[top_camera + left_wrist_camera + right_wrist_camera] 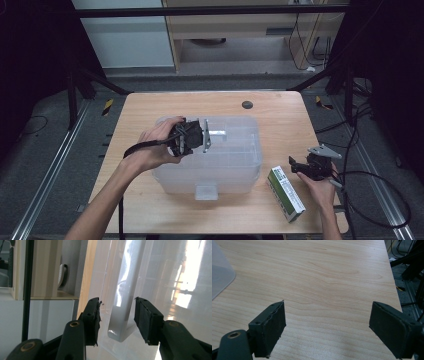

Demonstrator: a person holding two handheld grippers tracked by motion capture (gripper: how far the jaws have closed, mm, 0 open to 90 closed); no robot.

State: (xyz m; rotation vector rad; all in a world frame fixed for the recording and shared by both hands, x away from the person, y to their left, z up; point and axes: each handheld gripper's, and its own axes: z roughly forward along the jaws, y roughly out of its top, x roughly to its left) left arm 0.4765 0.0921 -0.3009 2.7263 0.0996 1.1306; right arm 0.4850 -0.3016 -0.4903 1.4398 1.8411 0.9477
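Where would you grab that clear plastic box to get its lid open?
Probably by a latch: a narrow flap standing out from the box, thin enough to fit between two jaws. The left tool already straddles one from the box's left end, jaws apart, not yet pressing. A matching latch on the near side could be taken from the front.

I see bare forearms, each hand on a black gripper (192, 136) with brass-coloured rivets, worn dark pads (145, 317), trailing black cables and a grey three-cornered plate (325, 151).
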